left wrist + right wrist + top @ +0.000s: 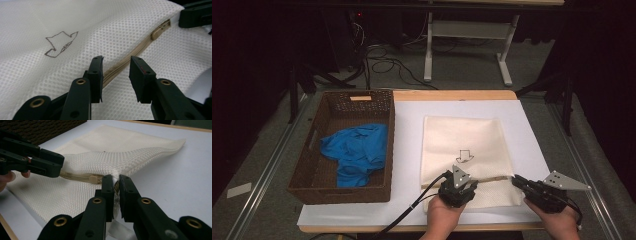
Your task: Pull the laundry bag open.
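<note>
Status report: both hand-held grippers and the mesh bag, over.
Left hand-held gripper open, astride zipper. Right hand-held gripper shut on cream mesh laundry bag edge. Nothing in the way.

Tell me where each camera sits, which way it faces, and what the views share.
High view: above the near side, looking forward and down on the table, basket and mesh bag; both hands and forearms enter from the bottom.
Left gripper view: on the left tool, looking along its open jaws at the bag's zipper.
Right gripper view: on the right tool, shut on the bag's edge.
Shared: both gripper views show the zipper pull; all show the bag.
</note>
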